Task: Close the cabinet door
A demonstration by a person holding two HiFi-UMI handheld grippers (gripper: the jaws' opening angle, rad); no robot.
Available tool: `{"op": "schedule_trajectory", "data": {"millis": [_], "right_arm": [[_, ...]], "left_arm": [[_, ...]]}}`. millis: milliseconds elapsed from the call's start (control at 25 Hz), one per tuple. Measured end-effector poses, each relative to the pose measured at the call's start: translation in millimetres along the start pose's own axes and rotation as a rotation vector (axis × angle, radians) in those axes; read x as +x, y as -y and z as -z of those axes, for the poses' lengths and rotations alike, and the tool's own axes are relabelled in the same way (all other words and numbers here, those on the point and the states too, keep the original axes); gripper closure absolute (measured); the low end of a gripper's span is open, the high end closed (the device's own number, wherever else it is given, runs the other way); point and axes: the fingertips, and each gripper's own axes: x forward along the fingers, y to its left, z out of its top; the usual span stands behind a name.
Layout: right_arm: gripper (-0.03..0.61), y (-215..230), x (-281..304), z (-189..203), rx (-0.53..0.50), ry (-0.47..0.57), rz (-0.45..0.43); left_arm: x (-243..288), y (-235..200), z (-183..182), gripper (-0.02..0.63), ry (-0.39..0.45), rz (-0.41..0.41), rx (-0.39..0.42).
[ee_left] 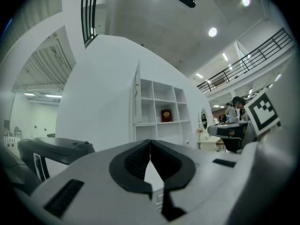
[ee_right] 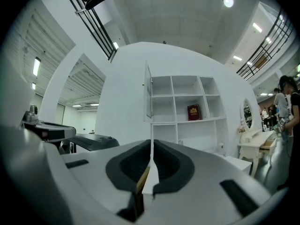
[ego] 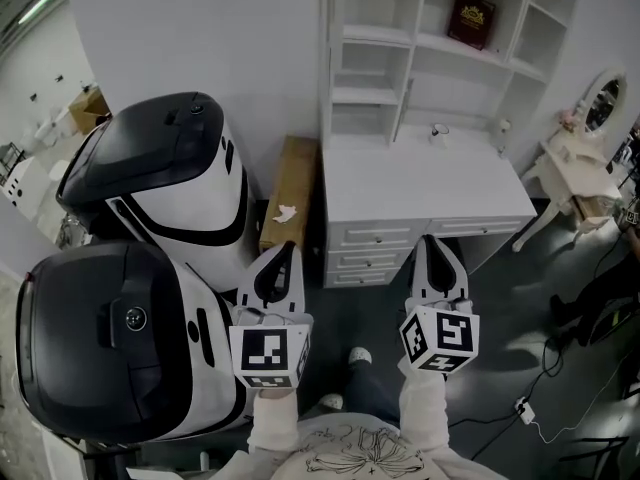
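A white shelf cabinet (ego: 430, 43) stands on a white desk (ego: 420, 183) ahead of me. Its narrow door (ego: 325, 28) at the left side is swung open and shows edge-on; it appears as the door (ee_right: 148, 92) in the right gripper view and the door (ee_left: 137, 95) in the left gripper view. A dark red book (ego: 471, 18) stands on an upper shelf. My left gripper (ego: 283, 250) and right gripper (ego: 432, 240) hang side by side in front of the desk drawers, well short of the door. The left gripper (ee_left: 150, 142) and the right gripper (ee_right: 152, 142) are both shut, holding nothing.
Two large black-and-white machines (ego: 170, 168) (ego: 110, 348) fill the left. A brown cardboard piece (ego: 290, 193) leans between them and the desk. A white dressing table with a mirror (ego: 590, 138) stands at the right, with cables (ego: 540, 368) on the floor. People (ee_right: 286, 102) stand far right.
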Motion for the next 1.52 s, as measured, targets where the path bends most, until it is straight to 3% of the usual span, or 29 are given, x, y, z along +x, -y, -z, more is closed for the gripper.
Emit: {"op": "schedule_trajectory", "data": {"millis": [360,720,1120,1520], "right_arm": [[0.572,6,76,6,-0.001,0.003,-0.039],[0.572,30,171,-15,-0.008,0.042,-0.104],[0.555,41,269,-39,-0.042,0.103,-0.221],[0.511,26,330,-37,-0.055,0.110,-0.346]], "left_arm": [[53,-31,10,0.609,-0.011,-0.077,-0.005],[139,-48,-1,0.609,-0.007,-0.136,0.010],[225,-63,-10,0.609,0.007,-0.195,0.027],[261,-90,-3,0.609,0.004,-0.305,0.028]]}}
